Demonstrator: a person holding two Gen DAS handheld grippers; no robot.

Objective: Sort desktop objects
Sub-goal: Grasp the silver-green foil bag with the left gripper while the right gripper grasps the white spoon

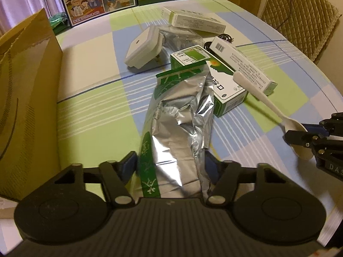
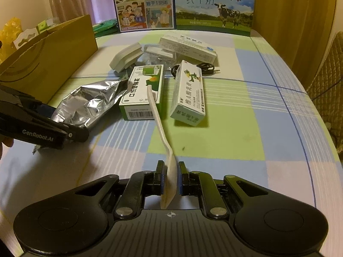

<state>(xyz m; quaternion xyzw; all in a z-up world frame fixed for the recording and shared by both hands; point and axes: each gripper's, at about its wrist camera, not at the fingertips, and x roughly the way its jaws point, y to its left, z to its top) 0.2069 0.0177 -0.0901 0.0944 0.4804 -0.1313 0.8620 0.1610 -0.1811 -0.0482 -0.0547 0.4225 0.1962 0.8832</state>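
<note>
A crumpled silver foil bag (image 1: 178, 115) with green print lies lengthwise on the checked tablecloth. Its near end sits between the blue pads of my left gripper (image 1: 170, 165), which is shut on it; the right wrist view shows the same gripper (image 2: 66, 121) at the foil bag (image 2: 90, 105). My right gripper (image 2: 171, 171) is shut on the bowl of a white plastic spoon (image 2: 158, 120), and the spoon's handle leans on a green-and-white medicine box (image 2: 143, 90). In the left wrist view the right gripper (image 1: 300, 130) and spoon (image 1: 257, 92) are at the right edge.
A brown paper bag (image 2: 49, 57) stands at the left. Behind are a white ointment box (image 2: 188, 92), a white plug adapter (image 2: 126, 57), a black cable (image 2: 205, 66), a long white box (image 2: 188, 46) and two milk cartons (image 2: 214, 8). A quilted chair (image 1: 300, 17) stands beyond the table's right edge.
</note>
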